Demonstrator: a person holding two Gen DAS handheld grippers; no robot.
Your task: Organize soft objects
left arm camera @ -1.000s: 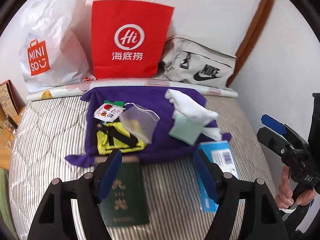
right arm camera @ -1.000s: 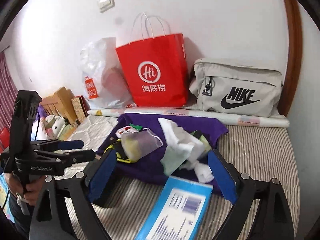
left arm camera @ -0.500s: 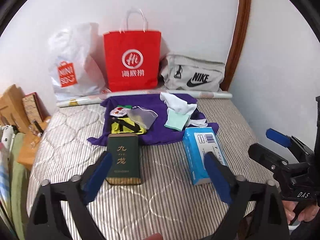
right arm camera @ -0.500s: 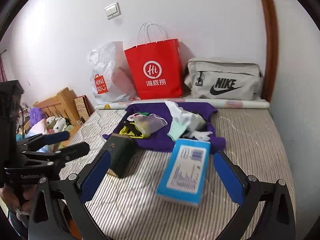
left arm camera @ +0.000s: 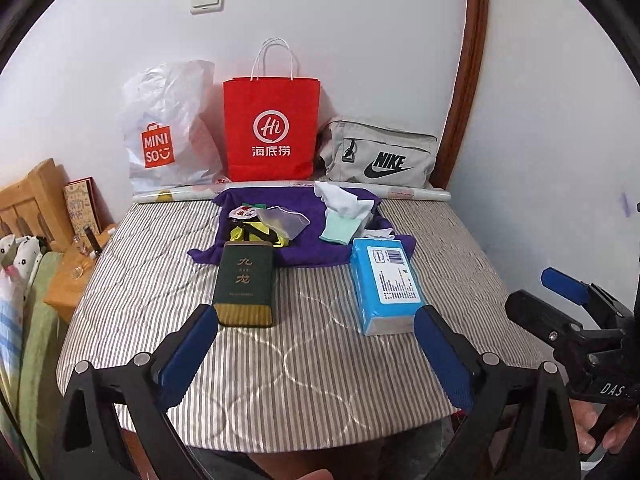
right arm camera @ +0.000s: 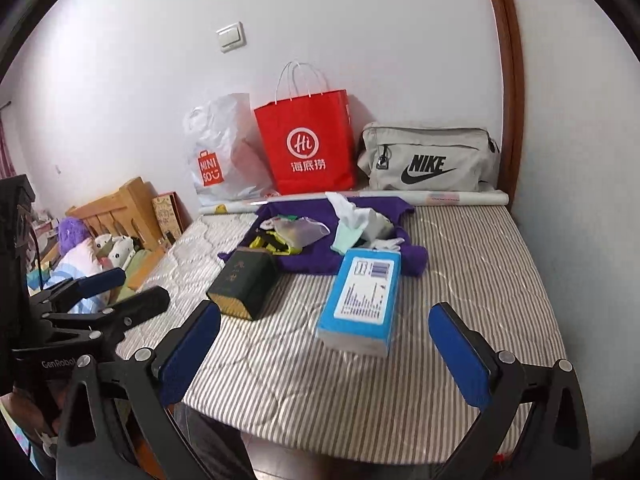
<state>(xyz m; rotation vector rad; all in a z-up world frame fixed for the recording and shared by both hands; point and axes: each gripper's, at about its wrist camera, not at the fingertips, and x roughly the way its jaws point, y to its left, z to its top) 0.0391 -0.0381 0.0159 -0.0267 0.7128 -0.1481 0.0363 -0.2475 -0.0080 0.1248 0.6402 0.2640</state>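
Your left gripper (left arm camera: 316,350) and right gripper (right arm camera: 325,344) had their fingers (left arm camera: 188,354) spread wide and empty, both drawn back over one second from just above the purple cloth (left arm camera: 316,248) to the bed's (left arm camera: 312,376) near edge. The soft objects (left arm camera: 340,216), white and mint pieces plus a mesh pouch (left arm camera: 286,222), lay loose on that cloth, behind the green box (left arm camera: 245,286) and blue box (left arm camera: 384,284). That retreat fitted either a finished arrangement or a pause before sorting.
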